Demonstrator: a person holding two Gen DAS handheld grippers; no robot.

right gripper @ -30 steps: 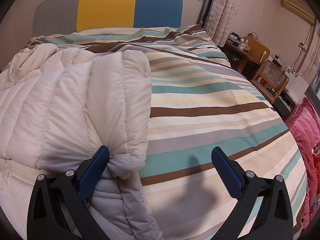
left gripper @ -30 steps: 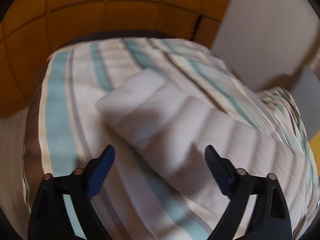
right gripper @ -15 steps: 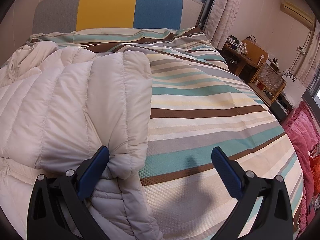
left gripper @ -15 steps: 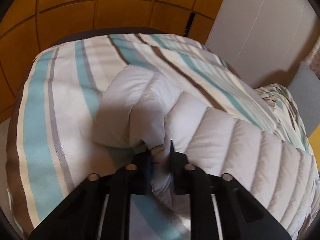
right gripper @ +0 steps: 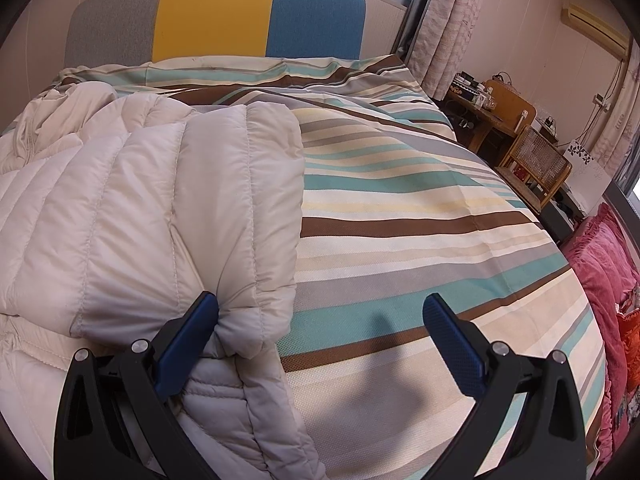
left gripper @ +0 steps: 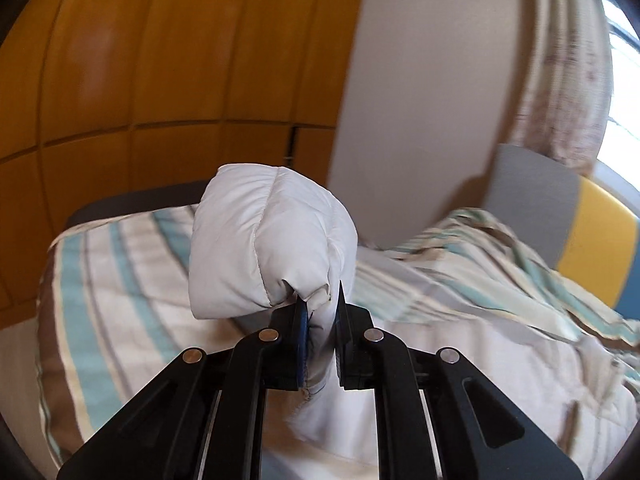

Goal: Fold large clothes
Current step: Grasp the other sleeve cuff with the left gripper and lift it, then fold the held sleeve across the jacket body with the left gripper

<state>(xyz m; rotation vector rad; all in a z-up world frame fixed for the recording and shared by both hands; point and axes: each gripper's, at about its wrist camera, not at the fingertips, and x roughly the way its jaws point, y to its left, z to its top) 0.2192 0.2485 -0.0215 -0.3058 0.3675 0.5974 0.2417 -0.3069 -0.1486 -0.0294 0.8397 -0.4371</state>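
We found the left gripper clamped on the sleeve of the jacket, raised above the bed. The right gripper stood wide, holding nothing. Folding was barely begun; most remained.

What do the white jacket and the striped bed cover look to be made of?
White jacket: looks like thin, smooth synthetic shell, faintly shiny, over puffy fill; stitched channels bulge between seams, and the end pinched in the left tool puffs out beyond the pads. The fill itself is hidden.
Striped bed cover: matte woven cloth, cotton or a blend; a fine weave grain shows near the lens.
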